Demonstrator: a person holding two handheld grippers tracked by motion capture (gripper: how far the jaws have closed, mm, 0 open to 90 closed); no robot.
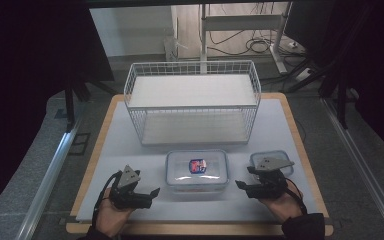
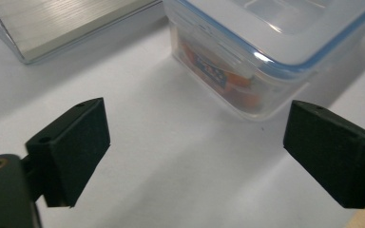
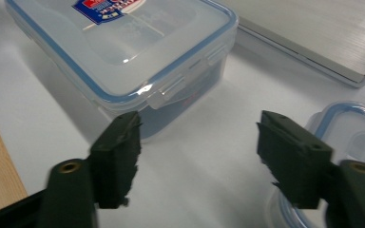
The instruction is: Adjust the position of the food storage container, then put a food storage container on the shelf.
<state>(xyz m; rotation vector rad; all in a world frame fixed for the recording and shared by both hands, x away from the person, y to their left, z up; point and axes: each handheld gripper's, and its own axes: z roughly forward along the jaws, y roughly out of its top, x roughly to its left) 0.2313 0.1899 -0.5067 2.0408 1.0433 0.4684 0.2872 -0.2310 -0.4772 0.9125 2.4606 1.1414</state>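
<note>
Our left gripper (image 2: pixel 197 152) has its jaws spread wide over bare white bench (image 2: pixel 171 156), gripping nothing. Our right gripper (image 3: pixel 197 156) also holds its jaws spread and empty. In the high view the large lidded container (image 1: pixel 197 169) sits between the two grippers, at 3 o'clock from the left gripper and 9 o'clock from the right. A small lidded container (image 3: pixel 356 137) lies just beside the right gripper. At 12 o'clock from the large container stands a white wire basket (image 1: pixel 192 102).
</note>
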